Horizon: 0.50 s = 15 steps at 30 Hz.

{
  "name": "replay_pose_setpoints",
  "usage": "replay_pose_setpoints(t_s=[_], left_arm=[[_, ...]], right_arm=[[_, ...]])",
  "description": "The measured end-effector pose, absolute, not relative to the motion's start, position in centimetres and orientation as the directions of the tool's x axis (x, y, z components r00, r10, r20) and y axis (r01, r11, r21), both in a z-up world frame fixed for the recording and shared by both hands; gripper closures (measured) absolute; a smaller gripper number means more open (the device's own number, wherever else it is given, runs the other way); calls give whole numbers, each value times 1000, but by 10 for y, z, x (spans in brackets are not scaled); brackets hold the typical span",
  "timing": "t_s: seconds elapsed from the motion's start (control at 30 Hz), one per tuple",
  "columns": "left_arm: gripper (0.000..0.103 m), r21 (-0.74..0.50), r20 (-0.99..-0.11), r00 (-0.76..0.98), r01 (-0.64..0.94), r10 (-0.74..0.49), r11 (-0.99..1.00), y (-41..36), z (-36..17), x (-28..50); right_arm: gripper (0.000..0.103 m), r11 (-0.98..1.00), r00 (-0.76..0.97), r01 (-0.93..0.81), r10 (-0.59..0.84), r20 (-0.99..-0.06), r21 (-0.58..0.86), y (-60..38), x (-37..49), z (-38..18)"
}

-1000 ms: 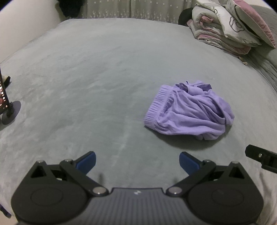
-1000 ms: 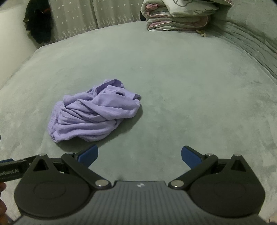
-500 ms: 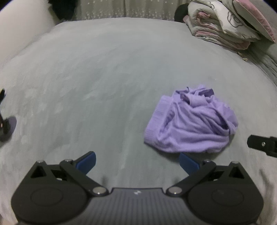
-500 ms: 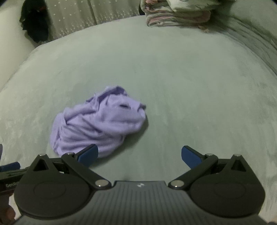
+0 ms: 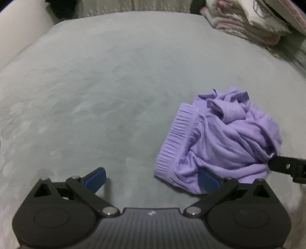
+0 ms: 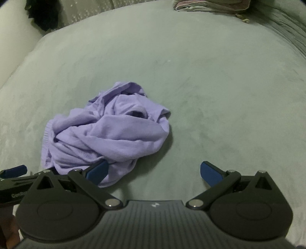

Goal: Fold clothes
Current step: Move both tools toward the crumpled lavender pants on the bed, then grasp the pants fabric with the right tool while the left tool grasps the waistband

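While it lies crumpled in a heap on the grey-green bed cover (image 5: 118, 80), the purple garment (image 5: 225, 141) shows you a ribbed waistband (image 5: 177, 138) along its left edge in the left wrist view, with the rest of the cloth bunched in twisted folds. From the right wrist view the same heap sits left of centre. Your left gripper (image 5: 152, 177) has its jaws spread wide; its right blue fingertip (image 5: 207, 181) overlaps the near edge of the cloth, while the other fingertip sits over bare cover. Your right gripper (image 6: 154, 173) is also spread wide, holding nothing, and its left blue fingertip (image 6: 97, 172) overlaps the garment's near edge. Each gripper shows in the other's view at the frame edge, close beside the heap. Farther back, folded bedding (image 5: 246, 21) with pink trim is stacked at the far right of the bed, and a dark object (image 6: 44, 15) is at the far left by the pale curtain (image 6: 89, 9).
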<state>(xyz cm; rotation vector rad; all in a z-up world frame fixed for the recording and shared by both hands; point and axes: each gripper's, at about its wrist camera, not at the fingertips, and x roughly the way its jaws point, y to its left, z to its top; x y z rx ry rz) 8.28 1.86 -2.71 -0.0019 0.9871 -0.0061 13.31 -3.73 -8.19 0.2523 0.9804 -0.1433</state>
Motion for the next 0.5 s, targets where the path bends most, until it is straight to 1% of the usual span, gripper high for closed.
replay_pose_setpoints(t_s=[0.17,0.3,0.5], left_arm=[[0,-3,-842,539,11,-9,1000,16,-41,91],[0,12,-833,553,23,-3,1000,14,-42,87],[0,30,-811,586,44,-1,999,12,-47,76]], right_arm=[[0,963,503,230,7,-864,141,-44,138,-95],[0,963,503,220,26,-864,157,-48,135,-100],[0,981,529,180,-30,-848,77,-35,128,-108]])
